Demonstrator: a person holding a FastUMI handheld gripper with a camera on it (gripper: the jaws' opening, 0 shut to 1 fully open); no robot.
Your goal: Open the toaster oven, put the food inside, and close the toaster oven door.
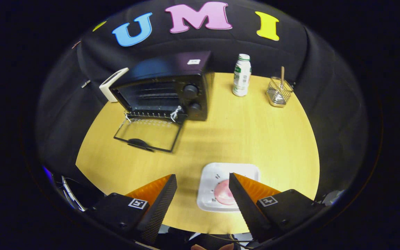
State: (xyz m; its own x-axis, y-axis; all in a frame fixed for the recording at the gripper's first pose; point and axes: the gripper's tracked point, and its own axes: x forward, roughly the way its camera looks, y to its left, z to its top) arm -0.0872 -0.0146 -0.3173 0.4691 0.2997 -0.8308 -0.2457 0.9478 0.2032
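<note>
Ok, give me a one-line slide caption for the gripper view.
Open gripper above the plate of pink food, toaster oven door already down.

Light falls evenly from above onto the round pale wooden table (255, 132), which is the brightest surface, while the black cloth wall behind stays dim. The black toaster oven (167, 86) shows a soft bluish sheen on its top, and its open glass door (148, 135) reads slightly smeared, probably from motion blur. A faint shadow band crosses the wood just ahead of the gripper (202, 178), whose spread fingers cast darkness over the white square plate (217, 173) and pink round food (223, 192). Fisheye distortion bends the table rim strongly. The white plastic bottle (242, 74) and wire mesh basket (279, 92) look soft.
</note>
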